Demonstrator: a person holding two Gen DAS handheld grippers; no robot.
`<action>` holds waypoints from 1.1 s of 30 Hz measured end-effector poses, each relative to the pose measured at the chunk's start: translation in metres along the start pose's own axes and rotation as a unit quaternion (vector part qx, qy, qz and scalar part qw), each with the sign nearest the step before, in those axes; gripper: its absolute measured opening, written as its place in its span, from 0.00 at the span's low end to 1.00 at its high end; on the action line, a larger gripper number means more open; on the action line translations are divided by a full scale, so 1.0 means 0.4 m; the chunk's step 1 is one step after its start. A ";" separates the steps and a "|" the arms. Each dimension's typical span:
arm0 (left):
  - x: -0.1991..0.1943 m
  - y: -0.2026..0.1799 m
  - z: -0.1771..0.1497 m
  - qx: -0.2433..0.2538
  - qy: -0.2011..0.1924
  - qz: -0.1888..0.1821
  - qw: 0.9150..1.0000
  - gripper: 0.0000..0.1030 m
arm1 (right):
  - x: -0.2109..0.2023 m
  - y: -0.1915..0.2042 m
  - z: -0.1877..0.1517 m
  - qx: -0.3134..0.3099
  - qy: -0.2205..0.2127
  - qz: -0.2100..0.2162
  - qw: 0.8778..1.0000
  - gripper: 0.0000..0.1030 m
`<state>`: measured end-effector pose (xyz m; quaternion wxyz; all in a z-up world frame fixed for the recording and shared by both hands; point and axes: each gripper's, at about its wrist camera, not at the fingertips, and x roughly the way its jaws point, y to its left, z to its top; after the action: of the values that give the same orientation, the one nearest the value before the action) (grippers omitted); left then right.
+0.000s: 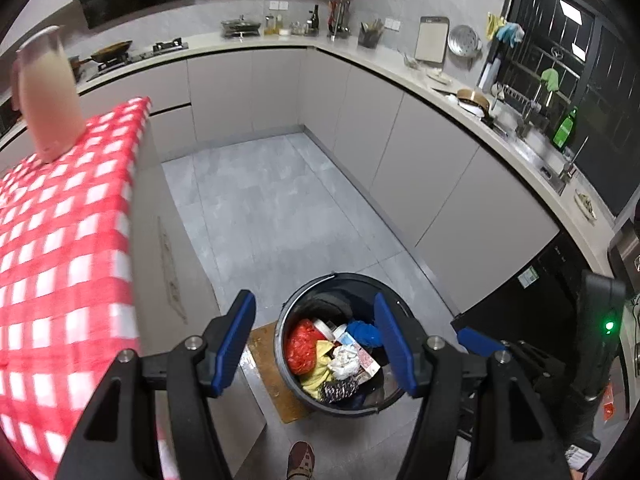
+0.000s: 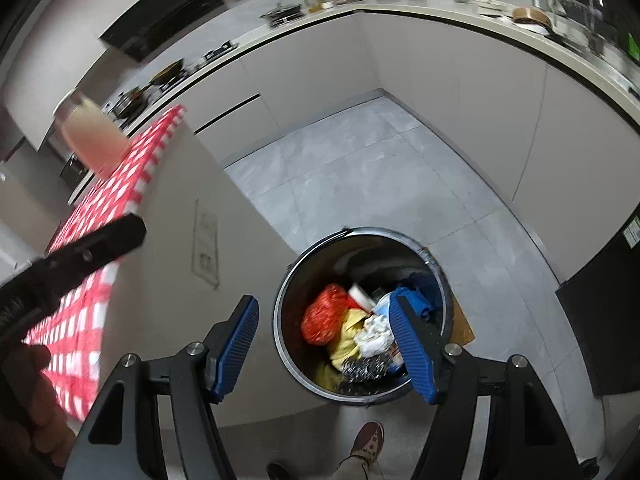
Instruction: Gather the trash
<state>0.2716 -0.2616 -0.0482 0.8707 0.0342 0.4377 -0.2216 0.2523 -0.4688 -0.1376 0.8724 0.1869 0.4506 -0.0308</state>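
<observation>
Both grippers hang over the bin, jaws spread and holding nothing: the left gripper (image 1: 316,344) and the right gripper (image 2: 324,344). Below, the trash bin (image 1: 294,376) holds 1 heap of collected trash (image 1: 336,360). Beyond stands the checkered table (image 1: 60,240).

A red-and-white checked tablecloth (image 1: 60,240), a black bin (image 1: 288,364), perhaps a red bag (image 1: 300,344) inside.

We are seeing one bin (image 1: 292,368), one red bag (image 1: 301,346) in it, one jug (image 1: 50,96), one checked cloth (image 1: 60,240), two grippers and one green bottle (image 1: 565,128).
</observation>
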 end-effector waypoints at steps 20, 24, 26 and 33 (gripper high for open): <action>-0.439 0.151 -0.307 -0.033 -0.081 0.066 0.994 0.89 | -0.415 0.333 -0.381 -0.062 -0.084 -0.044 0.994 0.69; -0.494 0.142 -0.356 -0.041 -0.091 0.083 0.992 0.90 | -0.508 0.373 -0.436 -0.089 -0.121 -0.067 0.986 0.75; -0.514 0.137 -0.381 -0.051 -0.092 0.093 0.990 0.92 | -0.545 0.382 -0.449 -0.099 -0.133 -0.065 0.984 0.77; -0.539 0.089 -0.459 -0.103 -0.087 0.117 0.984 0.92 | -0.595 0.341 -0.468 -0.115 -0.127 -0.041 0.984 0.78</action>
<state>0.0376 -0.1061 0.0020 0.9243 -0.0242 0.3736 -0.0744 -0.0033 -0.3034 -0.0050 0.9364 0.0609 0.3436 -0.0382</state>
